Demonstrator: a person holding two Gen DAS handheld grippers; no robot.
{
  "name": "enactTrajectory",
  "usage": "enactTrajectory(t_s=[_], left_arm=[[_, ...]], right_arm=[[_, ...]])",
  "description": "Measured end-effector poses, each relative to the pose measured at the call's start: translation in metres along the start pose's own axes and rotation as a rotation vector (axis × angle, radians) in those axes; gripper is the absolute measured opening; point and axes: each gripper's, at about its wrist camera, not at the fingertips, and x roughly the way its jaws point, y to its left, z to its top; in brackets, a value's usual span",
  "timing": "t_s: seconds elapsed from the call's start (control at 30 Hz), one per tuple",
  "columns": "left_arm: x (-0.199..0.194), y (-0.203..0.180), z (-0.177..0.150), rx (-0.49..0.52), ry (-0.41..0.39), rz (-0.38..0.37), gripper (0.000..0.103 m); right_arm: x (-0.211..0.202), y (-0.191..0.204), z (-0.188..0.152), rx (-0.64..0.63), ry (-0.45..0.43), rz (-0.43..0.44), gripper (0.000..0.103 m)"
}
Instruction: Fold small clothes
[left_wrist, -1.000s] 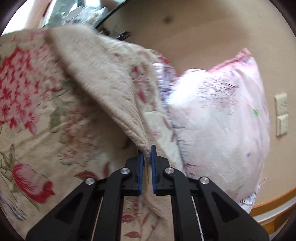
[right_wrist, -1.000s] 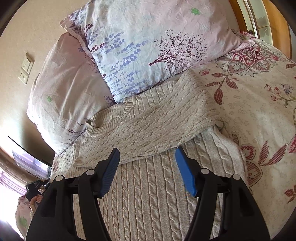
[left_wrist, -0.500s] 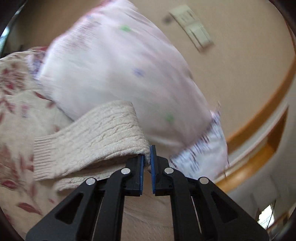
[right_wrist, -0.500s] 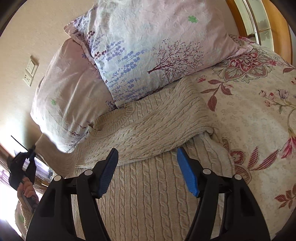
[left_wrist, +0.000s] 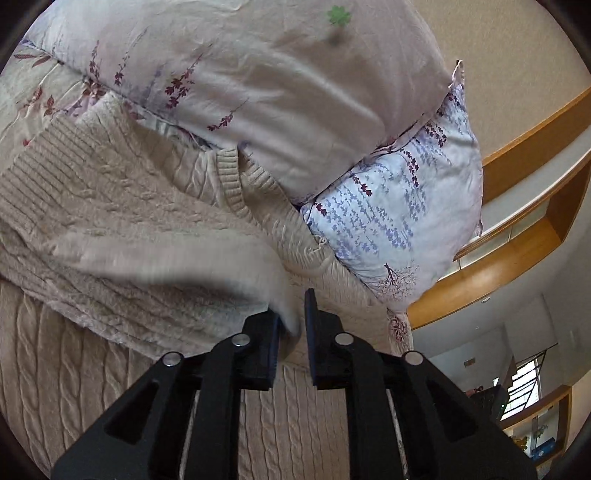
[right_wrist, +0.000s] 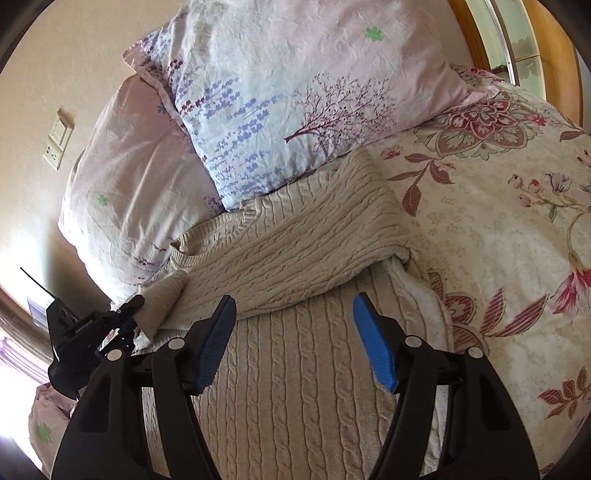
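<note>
Since 1 s ago, left gripper (left_wrist: 291, 325) swung the sleeve (left_wrist: 155, 258) across sweater (right_wrist: 295, 387) on bed by pillows; jaws opening, cloth slipping free. Right gripper (right_wrist: 291, 343) hovers wide, empty.

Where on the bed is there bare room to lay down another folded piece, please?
The flowered bedspread beside the sweater, on the right gripper's side, lies bare. It is crowded toward the wall, where the pillows press against the sweater's collar.
</note>
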Motion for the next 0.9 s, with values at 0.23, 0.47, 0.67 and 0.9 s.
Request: enactTrajectory(t_s=[0.23,0.47,0.67,0.9], left_arm=[[-0.015,0.038,0.008,-0.221,-0.037,0.026,0.038],[-0.025,0.060,0.031,-0.367,-0.143,0.055,0.016],[-0.009,-0.022,0.055,-0.060,-0.168,0.029,0.009],[0.071,-0.125,-0.003,0.375,0.040,0.005,0.010]], right_arm=[[0.005,0.003,-0.004,-0.016,0.015,0.007,0.067],[0.002,0.000,-0.004,-0.020,0.009,0.008,0.068],[-0.009,-0.005,0.000,-0.028,-0.015,0.021,0.068],[-0.020,-0.022,0.010,0.000,-0.058,0.006,0.068]])
